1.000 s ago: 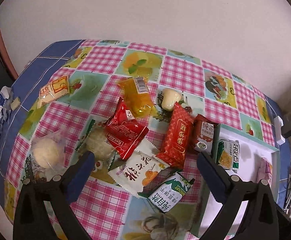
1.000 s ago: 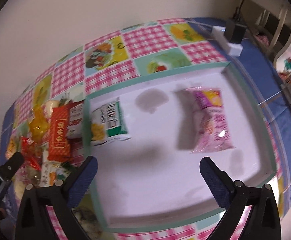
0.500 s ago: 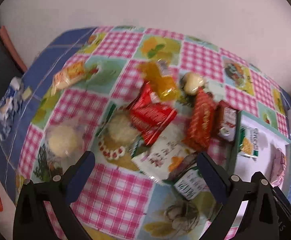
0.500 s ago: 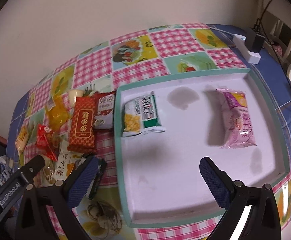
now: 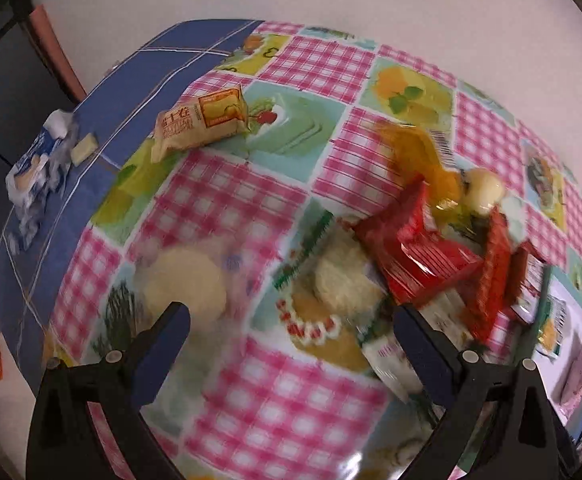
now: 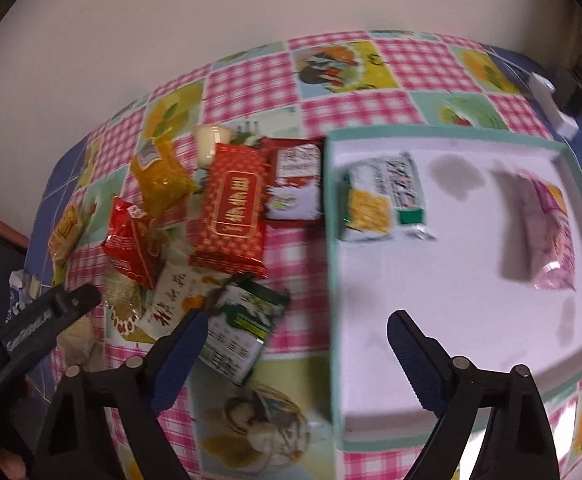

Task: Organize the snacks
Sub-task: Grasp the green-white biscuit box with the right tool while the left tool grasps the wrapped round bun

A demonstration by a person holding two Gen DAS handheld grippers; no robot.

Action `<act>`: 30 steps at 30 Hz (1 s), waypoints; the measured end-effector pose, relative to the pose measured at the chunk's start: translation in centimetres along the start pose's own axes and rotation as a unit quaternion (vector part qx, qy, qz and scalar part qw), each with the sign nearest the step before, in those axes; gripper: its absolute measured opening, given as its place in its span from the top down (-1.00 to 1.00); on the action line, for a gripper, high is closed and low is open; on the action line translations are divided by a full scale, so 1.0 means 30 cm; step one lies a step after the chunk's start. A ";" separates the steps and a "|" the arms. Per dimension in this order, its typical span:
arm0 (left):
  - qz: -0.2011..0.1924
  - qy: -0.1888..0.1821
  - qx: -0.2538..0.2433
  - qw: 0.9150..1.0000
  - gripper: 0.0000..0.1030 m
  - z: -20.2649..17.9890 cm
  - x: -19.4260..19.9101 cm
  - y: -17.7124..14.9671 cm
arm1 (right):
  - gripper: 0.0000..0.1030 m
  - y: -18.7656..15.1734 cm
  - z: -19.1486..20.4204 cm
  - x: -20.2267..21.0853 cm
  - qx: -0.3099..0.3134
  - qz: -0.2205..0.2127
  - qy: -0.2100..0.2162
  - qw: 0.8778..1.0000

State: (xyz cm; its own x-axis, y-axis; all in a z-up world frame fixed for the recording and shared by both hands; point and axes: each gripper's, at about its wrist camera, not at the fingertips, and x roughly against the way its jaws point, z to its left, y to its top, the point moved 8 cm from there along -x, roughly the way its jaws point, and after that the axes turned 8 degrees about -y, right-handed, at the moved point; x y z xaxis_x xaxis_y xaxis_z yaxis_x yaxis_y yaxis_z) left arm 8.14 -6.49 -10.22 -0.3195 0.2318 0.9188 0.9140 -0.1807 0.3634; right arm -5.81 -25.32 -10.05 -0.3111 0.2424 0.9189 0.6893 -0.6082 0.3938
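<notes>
Snacks (image 6: 227, 208) with blurred Chinese labels; both grippers' fingers (image 5: 163, 340) (image 6: 179, 352) apart, empty.

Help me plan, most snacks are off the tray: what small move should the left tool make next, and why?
Probably lower the open, empty left tool onto the round pale pastry ahead between its fingers; only two packets lie in the tray.

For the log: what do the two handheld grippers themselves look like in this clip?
Both look alike. The left gripper and right gripper each have two black plastic arms with round silver rivets, ending in dark blue, wedge-shaped finger pads. In the right wrist view, the left gripper's black body carries white lettering, too blurred to read. No cables or sleeves are visible.
</notes>
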 end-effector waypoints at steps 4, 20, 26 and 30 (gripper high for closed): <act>-0.021 -0.010 0.028 0.999 -0.97 0.027 0.045 0.054 | -0.50 0.021 0.052 0.009 0.007 -0.004 0.021 1.000; -0.014 -0.013 0.100 0.995 -0.97 0.272 0.031 0.009 | -0.28 -0.063 0.118 -0.023 0.026 0.015 0.028 0.999; 0.007 -0.007 0.112 0.994 -0.97 0.294 -0.046 0.013 | -0.28 -0.081 0.119 -0.100 0.031 0.039 0.009 0.999; 0.027 0.003 0.109 0.994 -0.96 0.295 -0.120 0.012 | -0.27 -0.092 0.118 -0.138 0.026 0.055 0.013 0.998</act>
State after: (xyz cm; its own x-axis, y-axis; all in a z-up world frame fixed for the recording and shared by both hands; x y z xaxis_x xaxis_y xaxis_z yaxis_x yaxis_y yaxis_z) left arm 11.83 1.07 -14.75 -0.2702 0.2209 0.9371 0.9619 0.0193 0.2728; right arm -4.10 -21.98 -14.86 -0.2472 0.1561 0.9563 0.7526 -0.5907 0.2909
